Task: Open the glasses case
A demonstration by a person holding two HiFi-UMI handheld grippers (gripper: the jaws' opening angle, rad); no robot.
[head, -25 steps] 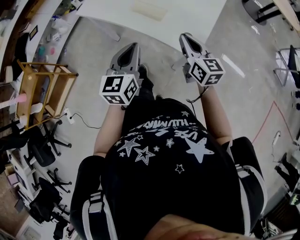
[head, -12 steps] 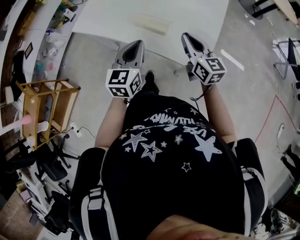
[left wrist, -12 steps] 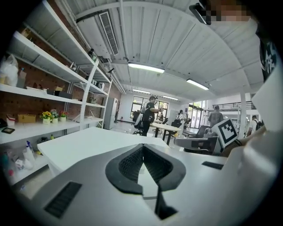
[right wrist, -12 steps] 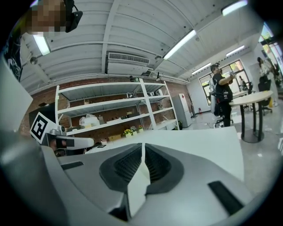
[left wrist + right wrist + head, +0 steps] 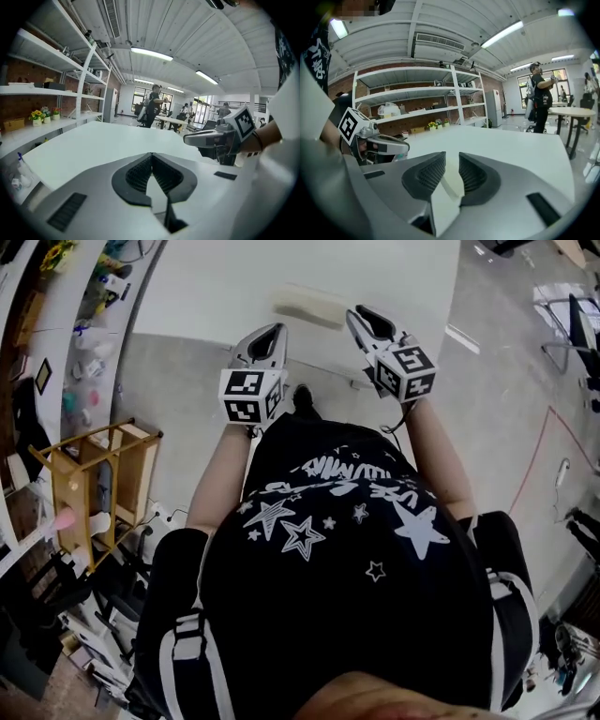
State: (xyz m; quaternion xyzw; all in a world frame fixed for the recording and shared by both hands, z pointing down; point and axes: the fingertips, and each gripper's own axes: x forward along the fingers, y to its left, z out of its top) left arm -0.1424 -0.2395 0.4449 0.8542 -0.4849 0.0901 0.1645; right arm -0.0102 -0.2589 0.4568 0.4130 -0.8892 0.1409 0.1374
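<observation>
Hovering left gripper (image 5: 273, 329) near glasses case (image 5: 309, 306)

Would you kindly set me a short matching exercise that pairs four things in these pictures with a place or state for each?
Things:
1. glasses case
2. left hand-held gripper
3. right hand-held gripper
4. wooden rack

Places and states:
A. jaws apart
B. standing at the far left of the head view
C. jaw tips together
D. lying on the white table

Pairs: 1-D, 2-C, 3-A, 4-B.

Note: the right hand-held gripper's jaws are opening. The glasses case lies just ahead of them and is not gripped.
</observation>
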